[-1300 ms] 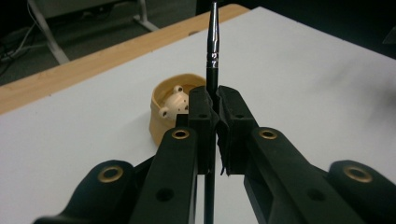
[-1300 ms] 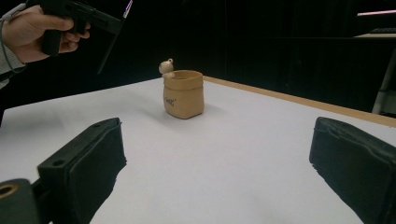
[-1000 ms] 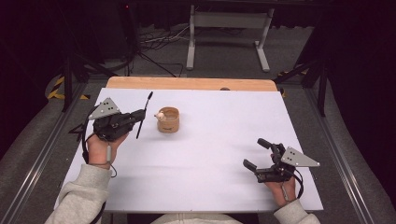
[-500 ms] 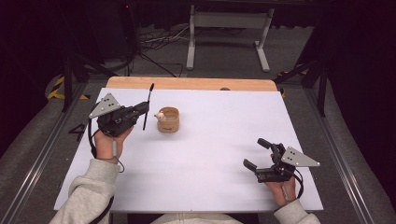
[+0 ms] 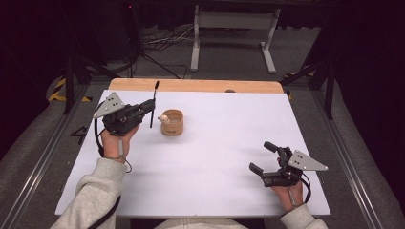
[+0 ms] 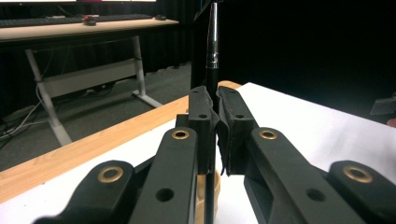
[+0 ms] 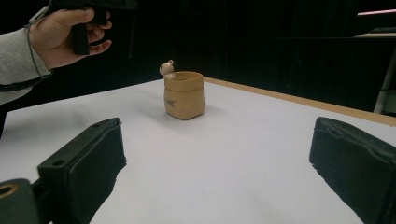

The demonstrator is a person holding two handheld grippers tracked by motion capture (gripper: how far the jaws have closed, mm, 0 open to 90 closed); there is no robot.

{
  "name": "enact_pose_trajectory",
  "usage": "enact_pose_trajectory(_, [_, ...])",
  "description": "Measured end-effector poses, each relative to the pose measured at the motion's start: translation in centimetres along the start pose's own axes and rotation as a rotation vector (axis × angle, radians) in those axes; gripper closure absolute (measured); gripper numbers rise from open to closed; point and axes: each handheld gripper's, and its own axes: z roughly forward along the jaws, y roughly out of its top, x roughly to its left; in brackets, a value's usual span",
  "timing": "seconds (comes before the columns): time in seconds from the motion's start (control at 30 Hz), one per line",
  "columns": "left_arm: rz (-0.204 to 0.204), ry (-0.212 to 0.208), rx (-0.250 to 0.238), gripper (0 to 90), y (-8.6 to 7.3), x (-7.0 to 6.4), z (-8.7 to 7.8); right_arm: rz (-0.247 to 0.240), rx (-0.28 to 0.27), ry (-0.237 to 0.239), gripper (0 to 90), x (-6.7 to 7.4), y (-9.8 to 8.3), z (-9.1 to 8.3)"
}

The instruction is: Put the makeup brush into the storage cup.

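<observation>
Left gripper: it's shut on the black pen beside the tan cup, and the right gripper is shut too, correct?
Not quite. The left gripper is shut on the pen beside the cup, but the right gripper is open: the right gripper view shows its fingers wide apart with nothing between them.

Even overhead light falls on the white desk (image 5: pixel 215 157) in the high view, leaving it bright against a dim floor and near-black surroundings, with only soft, faint shadows beneath the wooden cup (image 5: pixel 172 122) and both hands. In the left gripper view the near black jaws are soft and out of focus while the pen (image 6: pixel 212 56) catches a thin glint along its barrel. In the right gripper view the near jaws blur at the edges, the cup (image 7: pixel 184 94) sits fairly sharp, and the background falls to black.
</observation>
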Motion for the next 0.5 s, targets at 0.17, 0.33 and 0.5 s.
enact_pose_trajectory(0.17, [-0.008, -0.003, -0.008, 84.9, 0.4, 0.1, 0.6, 0.0, -0.001, 0.002, 3.6, 0.0, 0.0, 0.0])
enact_pose_trajectory(0.33, [0.001, -0.001, -0.013, 84.9, 0.9, 0.2, 1.3, -0.001, -0.005, 0.004, 3.6, 0.0, 0.1, -0.1])
enact_pose_trajectory(0.5, [-0.008, -0.001, -0.019, 84.9, 1.2, 0.4, 2.0, 0.0, -0.008, 0.005, 3.6, 0.0, 0.1, -0.2])
